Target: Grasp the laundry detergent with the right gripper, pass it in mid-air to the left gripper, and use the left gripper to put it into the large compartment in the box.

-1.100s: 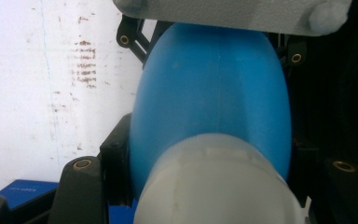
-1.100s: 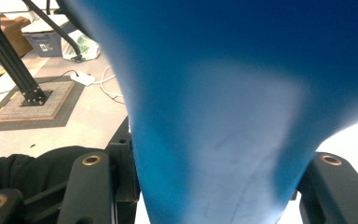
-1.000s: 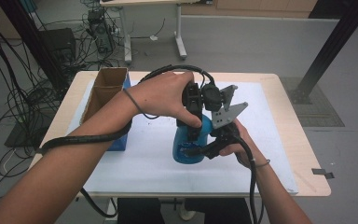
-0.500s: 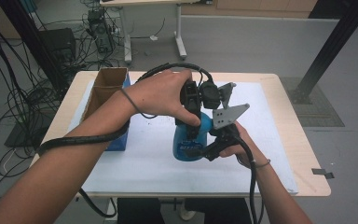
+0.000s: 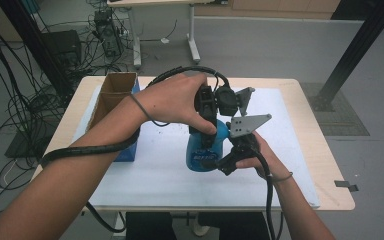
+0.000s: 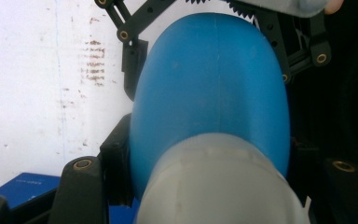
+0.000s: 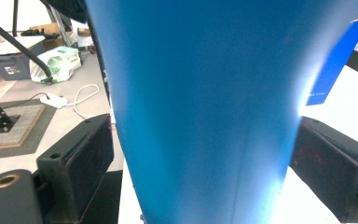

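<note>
The white-covered table [image 5: 145, 190] carries everything, with an open cardboard box [image 5: 111, 97] at its far left, well apart from my work. The blue bottle [image 5: 205, 150] stands upright near the middle. My left gripper [image 5: 207, 132] is clamped on its upper part, just below the pale cap [image 6: 214, 186]. My right gripper [image 5: 220, 162] has just been opening, and its pads [image 7: 81, 161] now stand off the bottle's sides. I should keep the left grip steady and back the right one straight out; its cable [image 5: 269, 200] could snag.
</note>
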`<state>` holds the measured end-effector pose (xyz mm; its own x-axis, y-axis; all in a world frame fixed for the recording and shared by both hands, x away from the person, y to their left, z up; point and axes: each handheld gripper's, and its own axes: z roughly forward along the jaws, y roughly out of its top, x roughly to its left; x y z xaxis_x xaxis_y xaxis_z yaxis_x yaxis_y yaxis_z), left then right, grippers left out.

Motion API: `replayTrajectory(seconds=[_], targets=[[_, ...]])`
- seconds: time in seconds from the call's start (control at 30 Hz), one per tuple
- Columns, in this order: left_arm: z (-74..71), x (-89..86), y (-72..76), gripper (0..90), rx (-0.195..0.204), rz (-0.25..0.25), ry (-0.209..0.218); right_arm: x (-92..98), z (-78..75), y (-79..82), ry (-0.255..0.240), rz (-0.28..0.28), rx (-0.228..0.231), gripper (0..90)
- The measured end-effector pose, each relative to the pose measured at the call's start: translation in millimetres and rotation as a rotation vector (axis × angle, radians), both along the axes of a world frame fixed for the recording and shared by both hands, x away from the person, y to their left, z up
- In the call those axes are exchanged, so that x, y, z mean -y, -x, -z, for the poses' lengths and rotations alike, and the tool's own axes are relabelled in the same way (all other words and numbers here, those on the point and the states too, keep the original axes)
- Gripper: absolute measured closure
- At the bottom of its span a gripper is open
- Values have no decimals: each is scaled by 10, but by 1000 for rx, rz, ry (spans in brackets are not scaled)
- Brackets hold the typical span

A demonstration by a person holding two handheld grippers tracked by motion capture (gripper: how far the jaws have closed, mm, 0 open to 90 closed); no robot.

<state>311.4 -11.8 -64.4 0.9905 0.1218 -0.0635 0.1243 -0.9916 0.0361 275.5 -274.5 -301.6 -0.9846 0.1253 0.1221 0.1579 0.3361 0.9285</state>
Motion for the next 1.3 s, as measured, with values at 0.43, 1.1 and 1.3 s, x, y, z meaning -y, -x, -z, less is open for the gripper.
replayTrajectory(seconds=[0.43,1.1,1.3], targets=[[3,18,5,378,-2,-2,-6,57,32,22,-21,11,17,20],[-110,-121,-43,377,3,-50,-9,195,36,72,3,60,10,21],[-147,-165,-71,378,5,-71,-13,263,42,101,6,78,10,22]])
